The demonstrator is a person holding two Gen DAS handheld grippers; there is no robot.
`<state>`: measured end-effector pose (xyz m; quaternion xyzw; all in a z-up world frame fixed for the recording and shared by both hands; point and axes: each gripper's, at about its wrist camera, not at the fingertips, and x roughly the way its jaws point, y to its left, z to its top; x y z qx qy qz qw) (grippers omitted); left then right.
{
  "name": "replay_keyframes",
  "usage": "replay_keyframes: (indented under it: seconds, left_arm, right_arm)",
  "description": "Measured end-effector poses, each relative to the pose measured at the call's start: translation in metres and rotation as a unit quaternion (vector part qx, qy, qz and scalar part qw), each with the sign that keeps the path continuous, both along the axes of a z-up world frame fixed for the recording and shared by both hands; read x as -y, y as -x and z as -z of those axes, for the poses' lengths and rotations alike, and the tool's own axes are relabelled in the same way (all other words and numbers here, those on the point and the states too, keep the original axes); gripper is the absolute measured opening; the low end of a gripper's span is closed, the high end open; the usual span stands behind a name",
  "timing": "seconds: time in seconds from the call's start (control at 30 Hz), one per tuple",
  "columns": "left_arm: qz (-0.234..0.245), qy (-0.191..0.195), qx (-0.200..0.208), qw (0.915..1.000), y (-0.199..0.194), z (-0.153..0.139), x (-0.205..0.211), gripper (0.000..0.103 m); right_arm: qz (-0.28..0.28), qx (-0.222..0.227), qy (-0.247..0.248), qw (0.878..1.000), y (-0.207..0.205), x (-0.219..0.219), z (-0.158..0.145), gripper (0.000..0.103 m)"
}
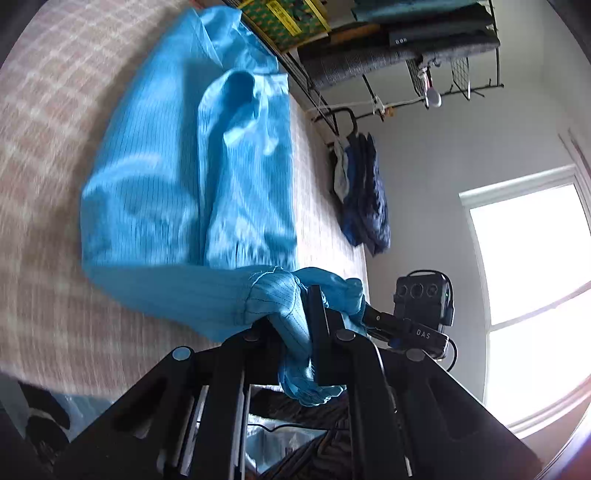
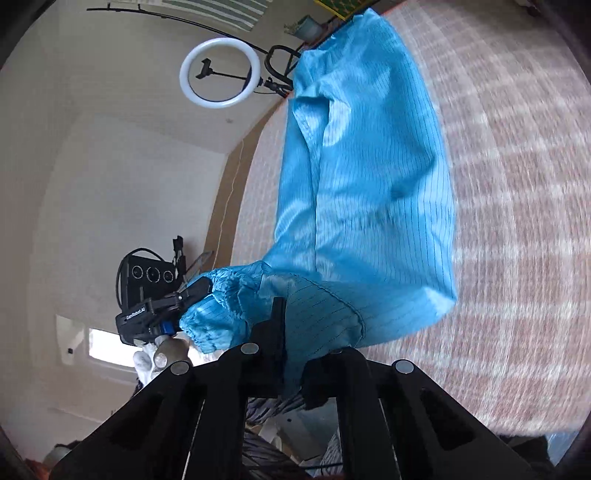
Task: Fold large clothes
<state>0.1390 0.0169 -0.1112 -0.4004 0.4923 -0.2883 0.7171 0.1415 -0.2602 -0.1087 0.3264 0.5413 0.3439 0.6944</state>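
1. A blue garment [image 1: 177,177] with thin dark pinstripes lies along a bed [image 1: 44,122] covered in a pink-and-white checked cloth; the bed serves as landmark for all places below.
2. The garment's far end reaches almost to the head of the bed, next to a green and yellow box [image 1: 284,18]; its near end is lifted off the bed's near edge.
3. The left gripper [image 1: 317,325] is clamped on the bunched near end of the garment, with cloth hanging below its pads.
4. The right gripper [image 2: 280,332] is pinched together on the same near end, the fabric running between its black fingers [image 2: 277,321].
5. In the right wrist view the left gripper [image 2: 195,291] shows past the bed's edge, biting a gathered cuff [image 2: 218,317], with a white-gloved hand [image 2: 147,363] beneath it.
6. One long edge of the garment lies close to the bed's side edge toward the window [image 1: 535,295].
7. On the garment's other side a broad band of checked cover lies bare.
8. A ring light [image 2: 221,72] stands beyond the bed's far corner.
9. A wire rack [image 1: 424,55] with folded textiles stands off the bed, with dark clothes [image 1: 365,199] hanging beside the bed's edge.
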Motion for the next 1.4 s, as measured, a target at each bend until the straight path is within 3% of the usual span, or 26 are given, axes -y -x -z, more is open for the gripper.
replay_keyframes:
  seconds: [0.17,0.3,0.53,0.8,0.87,0.93,1.1,1.2,1.33,1.4]
  left_arm:
    - [-0.031,0.006,-0.017,0.9994,-0.049,0.009,-0.013,0.007]
    - [-0.044,-0.017,-0.026,0.9985,-0.087,0.022,-0.019,0.007]
    - [-0.073,-0.014,-0.062,0.9953,-0.133,0.058,-0.033,0.007]
    - [-0.08,-0.029,-0.069,0.994,-0.158,0.071,-0.034,0.009]
    - [-0.08,-0.038,-0.078,0.9931,-0.163,0.073,-0.033,0.022]
    - [-0.088,-0.034,-0.079,0.9924,-0.165,0.072,-0.036,0.045]
    - [-0.096,-0.026,-0.07,0.9926,-0.167,0.064,-0.044,0.05]
    - [-0.099,-0.031,-0.057,0.993,-0.165,0.054,-0.049,0.05]
    - [-0.116,-0.038,-0.033,0.992,-0.162,0.036,-0.062,0.05]
    - [-0.121,-0.06,-0.015,0.9908,-0.156,0.025,-0.066,0.05]
  right_arm:
    - [0.016,0.007,0.012,1.0,-0.061,0.004,0.002,0.005]
    - [0.022,0.009,0.038,0.999,-0.104,0.001,0.02,0.005]
    - [0.03,-0.015,0.056,0.998,-0.139,0.003,0.047,0.005]
    - [0.057,-0.059,0.036,0.996,-0.16,0.016,0.07,0.007]
    - [0.061,-0.07,0.032,0.995,-0.163,0.017,0.074,0.009]
    - [0.064,-0.087,0.03,0.994,-0.165,0.02,0.077,0.01]
    - [0.071,-0.115,-0.012,0.991,-0.164,0.036,0.077,0.026]
    - [0.077,-0.103,-0.032,0.991,-0.161,0.044,0.067,0.064]
    - [0.087,-0.075,-0.043,0.992,-0.162,0.058,0.047,0.065]
    - [0.088,-0.04,-0.015,0.995,-0.161,0.063,0.03,0.065]
